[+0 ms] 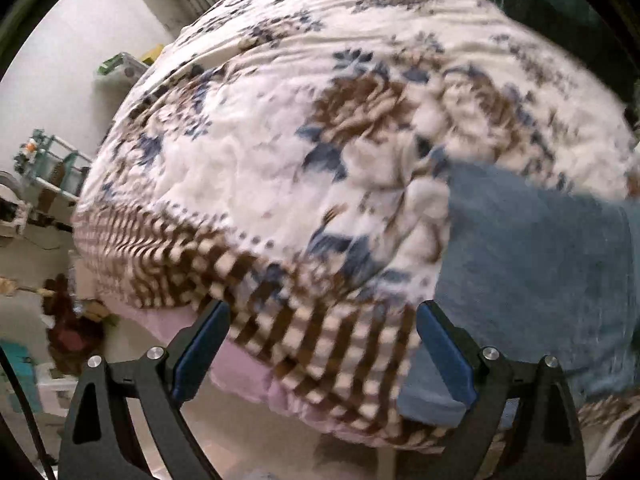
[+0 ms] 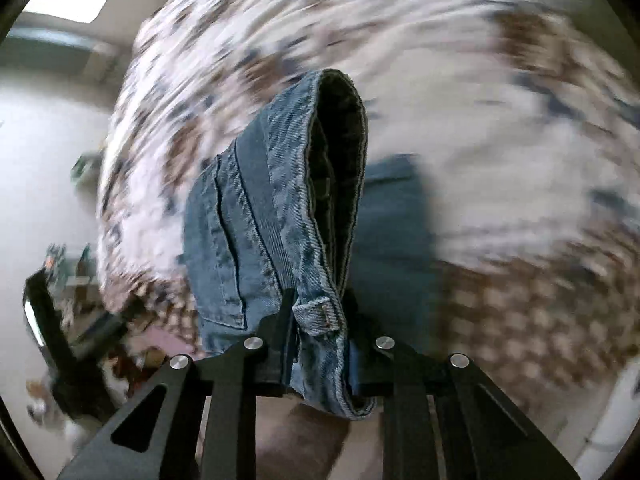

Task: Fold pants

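Observation:
Blue denim pants (image 1: 536, 264) lie on a bed with a floral quilt (image 1: 280, 140), at the right of the left wrist view. My left gripper (image 1: 322, 320) is open and empty above the quilt's checked border, just left of the pants. My right gripper (image 2: 320, 320) is shut on the pants' waistband (image 2: 316, 312) near a belt loop and holds it lifted above the bed; the denim (image 2: 256, 200) hangs forward with the waist opening facing the camera. The right wrist view is blurred by motion.
The quilt's near edge (image 1: 224, 280) drops to a pink sheet (image 1: 240, 372) and the floor. Shelves and clutter (image 1: 48, 168) stand at the left by the wall. The left gripper (image 2: 60, 320) shows as a dark blurred shape in the right wrist view.

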{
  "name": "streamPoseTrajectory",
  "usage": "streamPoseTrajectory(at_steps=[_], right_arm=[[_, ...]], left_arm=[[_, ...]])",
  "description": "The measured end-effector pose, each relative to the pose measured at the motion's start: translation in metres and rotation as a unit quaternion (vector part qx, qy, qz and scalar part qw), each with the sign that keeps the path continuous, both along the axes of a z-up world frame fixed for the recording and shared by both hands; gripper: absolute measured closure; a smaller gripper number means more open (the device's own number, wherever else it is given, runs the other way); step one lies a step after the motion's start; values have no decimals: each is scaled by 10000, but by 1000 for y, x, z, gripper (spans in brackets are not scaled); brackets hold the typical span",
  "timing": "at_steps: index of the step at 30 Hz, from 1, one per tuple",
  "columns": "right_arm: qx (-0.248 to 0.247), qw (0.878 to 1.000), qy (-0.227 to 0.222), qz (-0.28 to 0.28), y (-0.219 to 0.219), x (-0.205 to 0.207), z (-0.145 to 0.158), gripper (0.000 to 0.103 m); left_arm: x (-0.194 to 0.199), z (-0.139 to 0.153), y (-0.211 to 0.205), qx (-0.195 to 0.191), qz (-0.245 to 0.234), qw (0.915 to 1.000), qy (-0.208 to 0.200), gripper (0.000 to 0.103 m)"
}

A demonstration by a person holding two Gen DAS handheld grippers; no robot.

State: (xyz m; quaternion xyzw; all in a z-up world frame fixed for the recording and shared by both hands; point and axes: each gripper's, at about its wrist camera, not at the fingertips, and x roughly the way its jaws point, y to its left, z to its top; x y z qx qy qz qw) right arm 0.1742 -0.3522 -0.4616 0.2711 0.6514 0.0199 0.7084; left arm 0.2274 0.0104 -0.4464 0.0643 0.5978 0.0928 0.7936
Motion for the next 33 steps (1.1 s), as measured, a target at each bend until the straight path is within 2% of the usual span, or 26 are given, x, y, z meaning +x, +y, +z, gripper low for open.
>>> streamPoseTrajectory(at_steps=[2, 5, 7, 9, 12, 13, 15, 16, 17, 19, 20, 21, 22, 23, 26, 27, 30, 32, 33], right_arm=[[-300, 9990, 272, -191, -29, -19, -9, 80], [146, 9903, 1261, -565, -65, -35, -69, 69], [255, 9830, 1619, -825, -80, -40, -94, 65], [275, 9836, 1438, -1050, -89, -40, -89, 56], [212, 9865, 891, -1359, -97, -31, -68, 32], [247, 9863, 726, -1463, -99, -25, -65, 29], [330, 9853, 737, -1507, -102, -16, -73, 29], [473, 9842, 768, -1524, -101, -9, -83, 29], [584, 9828, 890, -1508, -98, -3, -96, 29], [754, 9792, 1168, -1480, -102, 1, -123, 29], [804, 9786, 1156, -1498, -105, 2, -133, 30], [793, 9798, 1112, -1461, -105, 4, -137, 39], [744, 9818, 1056, -1392, -103, 9, -139, 69], [639, 9855, 974, -1230, -100, 13, -134, 84], [8, 9937, 815, -770, -90, 21, -115, 90], [-168, 9946, 755, -695, -88, 23, -111, 93], [-233, 9948, 623, -774, -94, 28, -101, 93], [-222, 9949, 689, -705, -94, 31, -106, 93], [-76, 9940, 785, -752, -95, 30, -110, 87]], left_arm=[[12, -2, -4, -226, -17, 9997, -28, 8], [38, -17, -21, -632, -196, 9978, 54, 8], [59, -34, -37, -864, -409, 9953, 181, 8], [82, -54, -52, -1156, -574, 9905, 482, 8], [113, -86, -64, -1699, -525, 9798, 914, 8], [124, -98, -68, -1882, -460, 9756, 1036, 8], [138, -119, -75, -2128, -338, 9685, 1251, 8], [145, -128, -78, -2282, -319, 9649, 1264, 14], [149, -132, -82, -2332, -348, 9632, 1288, 23], [154, -138, -92, -2454, -547, 9596, 1262, 74], [157, -136, -100, -2351, -714, 9620, 1193, 78], [159, -133, -106, -2169, -865, 9661, 1104, 82], [161, -131, -109, -1959, -996, 9707, 974, 90], [164, -131, -108, -1874, -1002, 9729, 912, 92], [181, -146, -81, -1844, -547, 9766, 959, 100], [186, -152, -70, -1935, -357, 9751, 1020, 100], [187, -145, -57, -2173, -203, 9709, 984, 99], [181, -132, -53, -2424, -158, 9659, 900, 93], [176, -123, -51, -2491, -129, 9650, 809, 81]])
